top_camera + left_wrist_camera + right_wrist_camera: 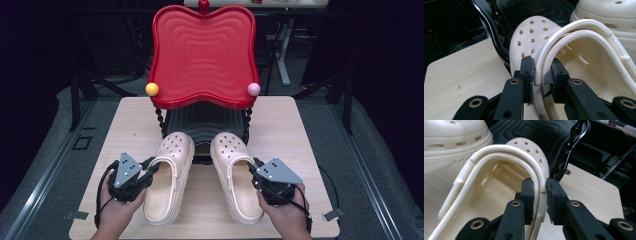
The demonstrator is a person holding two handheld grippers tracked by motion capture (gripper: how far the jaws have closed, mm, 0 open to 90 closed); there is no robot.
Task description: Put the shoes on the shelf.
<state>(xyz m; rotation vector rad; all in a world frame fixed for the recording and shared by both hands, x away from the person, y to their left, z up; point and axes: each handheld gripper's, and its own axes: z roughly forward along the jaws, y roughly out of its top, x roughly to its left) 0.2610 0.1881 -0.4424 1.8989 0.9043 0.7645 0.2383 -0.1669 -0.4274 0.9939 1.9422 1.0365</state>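
The left gripper (539,75) has its jaws pinching the outer side wall of the left cream foam clog with round vent holes (167,175), one jaw inside the opening and one outside, with the folded-forward heel strap caught in the same pinch. The right gripper (539,195) mirrors it, jaws pinched on the outer wall of the right cream foam clog (235,175).

Both clogs lie sole-down side by side, just apart, with their long axes running away from the person: toes toward the red wavy-edged plastic two-tier rack (202,55), heels toward the person. Each clog lies inward of its own gripper, so each hand is nearest the shoe it holds. The toes sit just in front of the rack's black ribbed lower shelf (205,125), which stands under the red top tray between twisted black posts (160,120). My guess is that the coming move is a forward slide or lift along the shoes' long axes onto that shelf.

The rack stands at the far middle of the pale wood-grain desk (295,130), its front corners tipped with a yellow ball (152,89) and a pink ball (254,89). Beyond and around it lie grey floor (45,145) and dark surroundings with stand legs.
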